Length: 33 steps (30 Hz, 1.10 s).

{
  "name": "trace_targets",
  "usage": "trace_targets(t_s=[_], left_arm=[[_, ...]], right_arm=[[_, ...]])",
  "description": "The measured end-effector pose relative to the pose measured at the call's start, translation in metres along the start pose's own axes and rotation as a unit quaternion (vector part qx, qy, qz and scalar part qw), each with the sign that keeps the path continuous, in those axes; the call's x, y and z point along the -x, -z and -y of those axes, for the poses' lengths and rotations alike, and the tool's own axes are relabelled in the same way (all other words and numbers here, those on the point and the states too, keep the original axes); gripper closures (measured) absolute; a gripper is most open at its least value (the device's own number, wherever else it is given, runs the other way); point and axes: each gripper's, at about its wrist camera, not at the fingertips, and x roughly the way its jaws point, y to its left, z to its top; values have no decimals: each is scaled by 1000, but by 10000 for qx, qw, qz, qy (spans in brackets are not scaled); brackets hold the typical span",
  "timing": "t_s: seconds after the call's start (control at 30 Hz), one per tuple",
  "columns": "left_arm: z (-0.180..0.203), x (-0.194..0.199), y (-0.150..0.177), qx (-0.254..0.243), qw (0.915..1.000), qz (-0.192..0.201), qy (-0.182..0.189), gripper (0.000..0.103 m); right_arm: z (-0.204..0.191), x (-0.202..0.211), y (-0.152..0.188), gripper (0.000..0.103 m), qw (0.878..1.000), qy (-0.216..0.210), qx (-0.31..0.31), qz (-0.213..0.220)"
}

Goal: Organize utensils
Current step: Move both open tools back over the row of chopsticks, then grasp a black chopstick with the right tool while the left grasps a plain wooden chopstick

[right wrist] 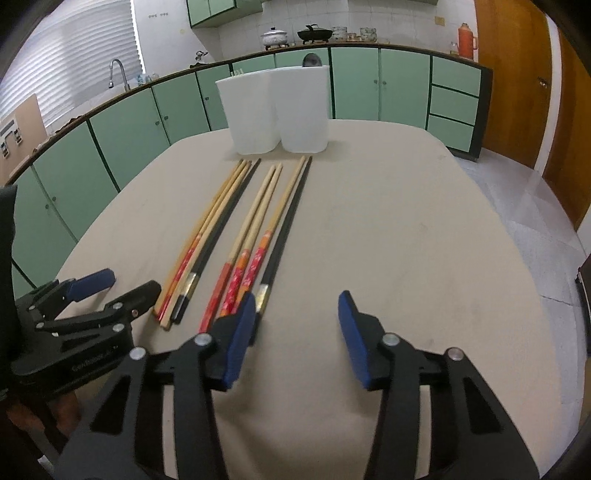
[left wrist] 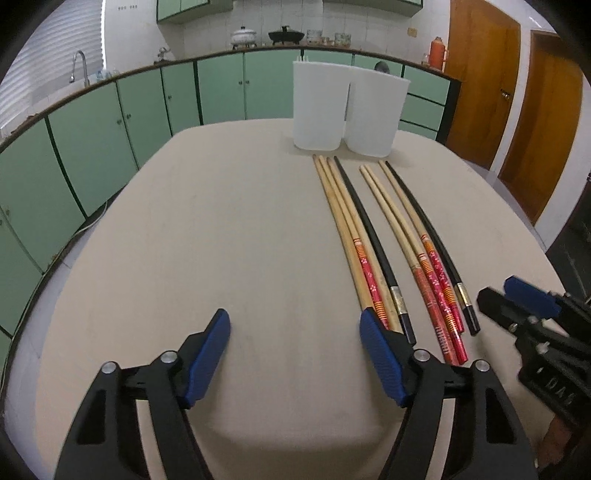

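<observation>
Several chopsticks lie lengthwise on the beige table (left wrist: 221, 221) in two bundles. The left bundle (left wrist: 347, 229) (right wrist: 214, 225) and the right bundle (left wrist: 410, 229) (right wrist: 266, 221) each mix bamboo sticks with red patterned handles and a black stick. Two white containers (left wrist: 319, 107) (right wrist: 303, 110) stand upright just beyond the stick tips. My left gripper (left wrist: 295, 321) (right wrist: 133, 280) is open over bare cloth, its right finger above the left bundle's handle ends. My right gripper (right wrist: 297, 299) (left wrist: 495, 290) is open and holds nothing, its left finger over the right bundle's handle ends.
Green cabinets (left wrist: 92, 147) curve around the far and left sides, with a faucet (left wrist: 79, 66), pots (right wrist: 314, 35) and an orange thermos (right wrist: 466, 40) on the counter. Wooden doors (left wrist: 480, 74) stand at the right. The table's right edge drops to a tiled floor (right wrist: 524, 192).
</observation>
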Motion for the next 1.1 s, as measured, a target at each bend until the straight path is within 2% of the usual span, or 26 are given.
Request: trace_targets(t_s=[0.2,0.33,0.4,0.5,0.63,0.7,0.83,0.93,1.1], left_arm=[[1,14,3,27,9993,384,41,33],[2,19,6,-1,9986,521,79,33],[2,21,7,-28,9985,530,97,33],[5,21,8,-99,9987,462,174,33],[10,20,11,-199,9988,351,265,33],[12,18,13,-232,9990,277,254,33],[8,13,12,-115,9998,151,67,32],[4,13,12,17,9999,139,80,32],[9,12,12,-84,9999,149,21,33]], right_arm=[[-12,-2,7,66,9999,43,105,21],[-19,-4,9,75,9997,128,220,42],[-22,-4,10,79,9994,191,276,68],[-22,-5,9,81,9996,142,246,48],[-19,-7,7,94,9997,147,185,15],[-16,-7,6,97,9998,144,159,2],[-5,-7,5,96,9997,246,15,9],[0,-6,4,93,9998,178,0,8],[-1,-7,6,92,9999,108,55,27]])
